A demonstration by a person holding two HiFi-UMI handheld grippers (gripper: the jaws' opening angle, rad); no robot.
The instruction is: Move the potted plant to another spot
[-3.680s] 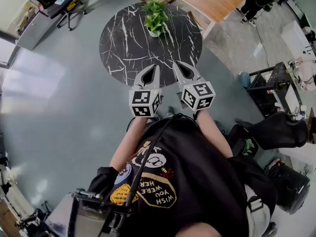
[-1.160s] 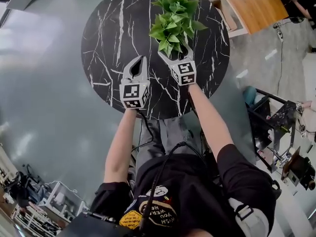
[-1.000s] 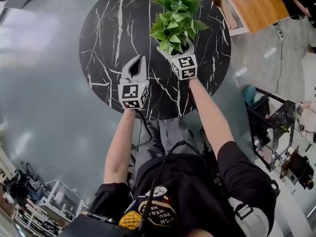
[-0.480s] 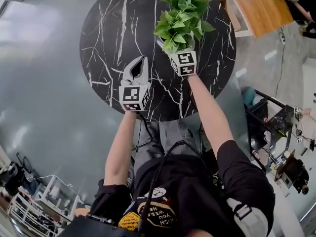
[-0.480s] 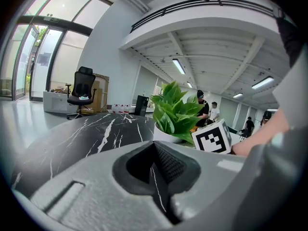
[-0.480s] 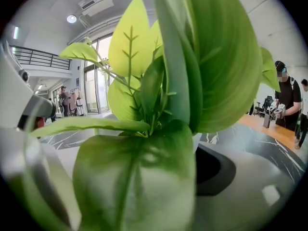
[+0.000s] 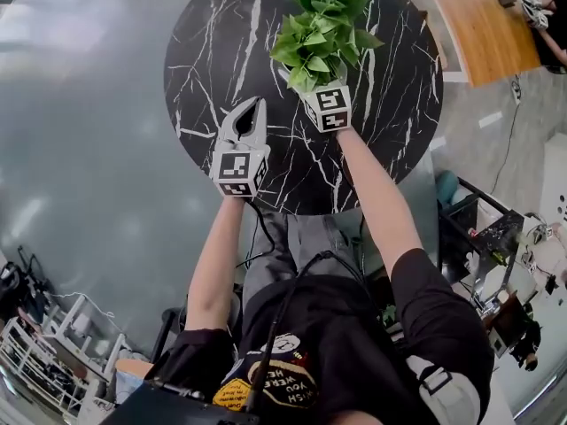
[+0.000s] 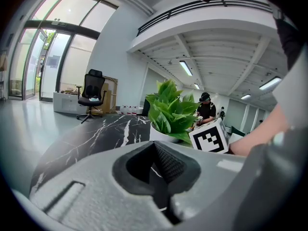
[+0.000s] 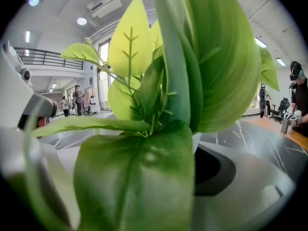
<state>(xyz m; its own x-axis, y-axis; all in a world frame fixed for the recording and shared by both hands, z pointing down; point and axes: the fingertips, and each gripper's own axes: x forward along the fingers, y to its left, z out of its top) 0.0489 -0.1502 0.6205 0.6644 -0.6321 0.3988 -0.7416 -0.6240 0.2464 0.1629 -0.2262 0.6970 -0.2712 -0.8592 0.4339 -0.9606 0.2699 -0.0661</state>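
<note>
The potted plant (image 7: 319, 27), green leaves in a small white pot (image 8: 161, 134), is on the far side of the round black marble table (image 7: 221, 51). My right gripper (image 7: 312, 76) reaches under the leaves, and its jaws stand on either side of the pot and hold it. In the right gripper view the leaves (image 9: 159, 105) fill the picture and hide most of the pot; the white rim (image 9: 198, 139) rests against the right jaw. My left gripper (image 7: 254, 106) hovers over the table to the left of the plant, shut and empty, its shut tips (image 8: 161, 189) together.
The table's near edge (image 7: 292, 209) lies just ahead of the person's arms. Grey floor (image 7: 80, 149) surrounds it. A wooden table (image 7: 492, 20) stands at the far right, an office chair (image 8: 91, 93) beyond the marble table, and dark equipment (image 7: 483, 255) to the right.
My right gripper moved forward under the leaves and closed round the pot. In the last half second, plant and gripper shifted slightly left over the table. The left gripper stayed shut and in place.
</note>
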